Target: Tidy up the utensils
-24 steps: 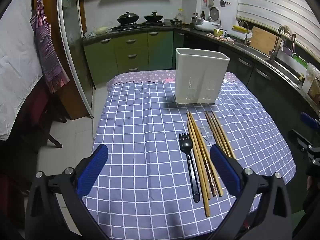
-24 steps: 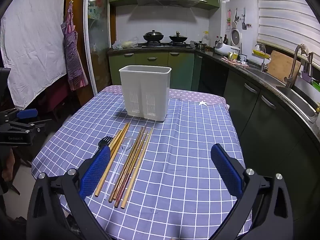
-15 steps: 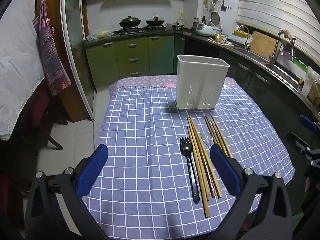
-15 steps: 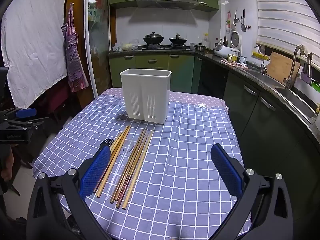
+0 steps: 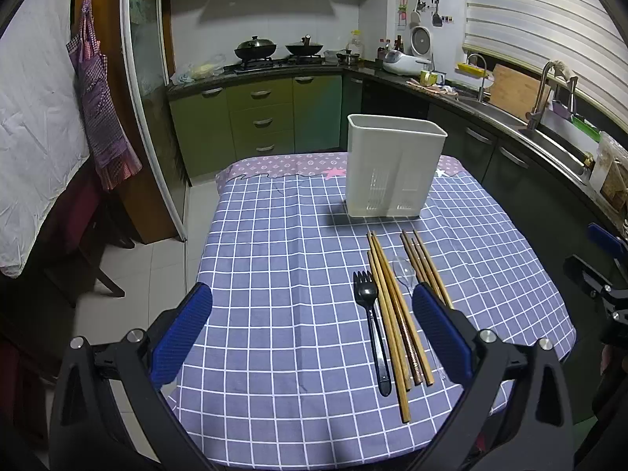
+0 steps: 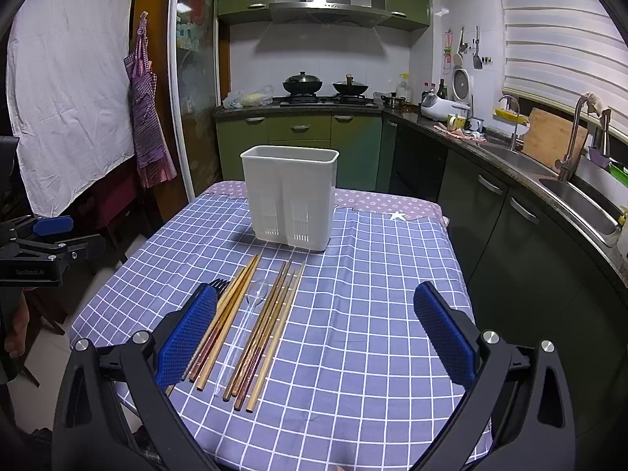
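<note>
Both your claws hang spread wide above the near edge of the desk (image 5: 274,274) — the left claw (image 5: 310,329) and the right claw (image 6: 314,329) each hold nothing. The utensils lie in a row on the checked cloth: a black fork (image 5: 371,322) on the left, then wooden chopsticks (image 5: 392,314), a clear spoon (image 6: 247,310) and more chopsticks (image 6: 271,322). Just beyond their far tips stands the white holder (image 5: 392,168) — upright.

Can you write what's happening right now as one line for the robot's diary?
left gripper: open, empty | right gripper: open, empty | black fork, chopsticks, clear spoon: on table | white holder: upright
</note>
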### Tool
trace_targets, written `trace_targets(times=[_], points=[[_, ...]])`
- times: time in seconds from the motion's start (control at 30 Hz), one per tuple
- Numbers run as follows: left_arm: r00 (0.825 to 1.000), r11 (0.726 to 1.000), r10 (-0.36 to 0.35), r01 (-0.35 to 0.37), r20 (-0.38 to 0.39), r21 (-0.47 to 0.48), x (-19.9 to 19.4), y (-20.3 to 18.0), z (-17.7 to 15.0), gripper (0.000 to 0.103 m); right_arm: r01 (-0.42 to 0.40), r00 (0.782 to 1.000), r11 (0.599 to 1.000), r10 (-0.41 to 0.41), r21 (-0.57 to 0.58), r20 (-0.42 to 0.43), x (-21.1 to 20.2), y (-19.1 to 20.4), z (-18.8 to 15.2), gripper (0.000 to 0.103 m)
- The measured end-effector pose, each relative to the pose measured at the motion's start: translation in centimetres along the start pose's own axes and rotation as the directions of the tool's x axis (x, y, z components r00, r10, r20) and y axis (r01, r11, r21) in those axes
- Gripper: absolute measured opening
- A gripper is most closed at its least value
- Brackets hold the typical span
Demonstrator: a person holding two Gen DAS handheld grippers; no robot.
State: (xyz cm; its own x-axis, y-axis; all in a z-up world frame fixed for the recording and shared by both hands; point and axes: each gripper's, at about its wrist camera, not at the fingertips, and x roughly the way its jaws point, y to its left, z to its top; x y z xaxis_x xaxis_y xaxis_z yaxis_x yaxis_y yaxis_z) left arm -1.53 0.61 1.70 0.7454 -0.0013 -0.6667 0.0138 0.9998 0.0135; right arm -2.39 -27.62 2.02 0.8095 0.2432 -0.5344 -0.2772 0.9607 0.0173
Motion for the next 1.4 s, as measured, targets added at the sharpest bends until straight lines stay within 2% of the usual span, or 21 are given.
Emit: trace_targets(times=[1.4], points=[[1.0,1.0,-0.003,0.003,0.0,0.005,-0.07,-0.08,-0.37,0.097,-0.008,1.0,1.0,0.008,0.004,0.016,0.04,0.29,-0.09,0.099]])
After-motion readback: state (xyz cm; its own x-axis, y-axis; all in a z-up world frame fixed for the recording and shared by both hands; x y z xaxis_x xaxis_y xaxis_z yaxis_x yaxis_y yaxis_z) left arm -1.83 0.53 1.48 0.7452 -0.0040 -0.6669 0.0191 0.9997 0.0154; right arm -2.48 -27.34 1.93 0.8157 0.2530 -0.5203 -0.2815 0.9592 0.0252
